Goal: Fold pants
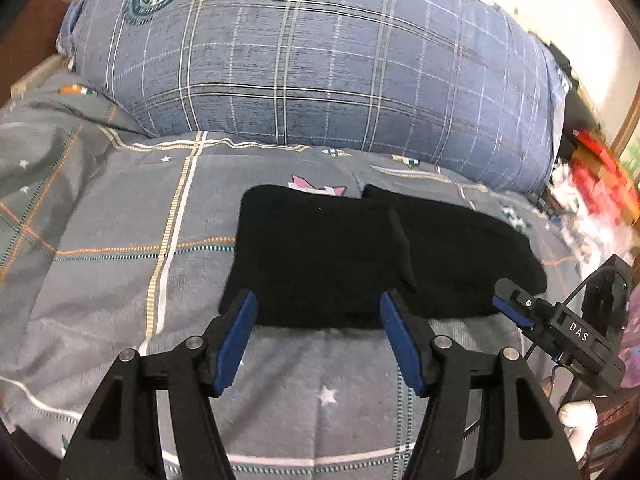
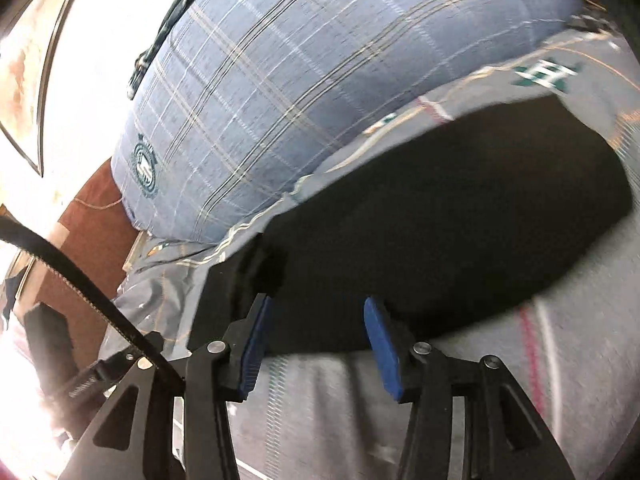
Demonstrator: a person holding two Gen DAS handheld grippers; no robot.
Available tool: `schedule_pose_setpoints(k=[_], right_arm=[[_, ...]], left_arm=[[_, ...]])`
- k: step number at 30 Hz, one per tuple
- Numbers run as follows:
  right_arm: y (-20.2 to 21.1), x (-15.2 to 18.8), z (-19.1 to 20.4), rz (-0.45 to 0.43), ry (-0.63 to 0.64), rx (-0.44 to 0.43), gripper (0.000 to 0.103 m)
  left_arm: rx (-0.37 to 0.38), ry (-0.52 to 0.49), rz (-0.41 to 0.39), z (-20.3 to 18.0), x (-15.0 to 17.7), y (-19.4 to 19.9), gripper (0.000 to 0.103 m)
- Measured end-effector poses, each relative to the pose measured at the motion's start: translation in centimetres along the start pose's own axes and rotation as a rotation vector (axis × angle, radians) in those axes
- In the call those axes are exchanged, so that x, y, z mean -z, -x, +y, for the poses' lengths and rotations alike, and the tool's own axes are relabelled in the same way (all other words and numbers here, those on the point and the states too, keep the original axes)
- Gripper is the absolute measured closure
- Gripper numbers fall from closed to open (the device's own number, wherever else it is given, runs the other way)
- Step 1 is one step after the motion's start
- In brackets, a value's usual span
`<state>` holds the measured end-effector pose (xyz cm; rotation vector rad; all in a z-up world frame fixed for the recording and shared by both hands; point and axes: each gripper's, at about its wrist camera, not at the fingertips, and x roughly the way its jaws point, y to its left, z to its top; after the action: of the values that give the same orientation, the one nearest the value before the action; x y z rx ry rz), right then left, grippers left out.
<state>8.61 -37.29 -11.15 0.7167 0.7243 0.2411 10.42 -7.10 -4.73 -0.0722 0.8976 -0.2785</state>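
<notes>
The black pants [image 1: 360, 256] lie folded into a compact flat bundle on the grey patterned bedsheet [image 1: 120, 216]. My left gripper [image 1: 318, 304] is open and empty, its blue pads just at the bundle's near edge. My right gripper [image 2: 318, 308] is open and empty at the near edge of the pants [image 2: 440, 232] in the right wrist view. The right gripper also shows in the left wrist view [image 1: 516, 308], at the bundle's right end.
A large blue plaid pillow [image 1: 312, 52] lies behind the pants; it also shows in the right wrist view [image 2: 300, 80]. Red and white clutter [image 1: 592, 184] sits off the bed at the right. A brown headboard [image 2: 92, 216] and the left gripper's black body [image 2: 248, 280] stand left.
</notes>
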Motion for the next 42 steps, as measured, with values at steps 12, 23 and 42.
schedule_pose_setpoints(k=[12, 23, 42], right_arm=[[2.2, -0.1, -1.1, -0.045, 0.003, -0.003, 0.049], [2.8, 0.1, -1.4, -0.058, -0.008, 0.01, 0.046], [2.5, 0.1, -1.7, -0.046, -0.033, 0.028, 0.043]], left_arm=[[-0.179, -0.277, -0.08, -8.0, 1.8, 1.6, 0.04], [-0.206, -0.333, -0.086, -9.6, 2.1, 2.0, 0.04], [-0.198, -0.327, -0.025, -9.3, 2.2, -0.3, 0.039]])
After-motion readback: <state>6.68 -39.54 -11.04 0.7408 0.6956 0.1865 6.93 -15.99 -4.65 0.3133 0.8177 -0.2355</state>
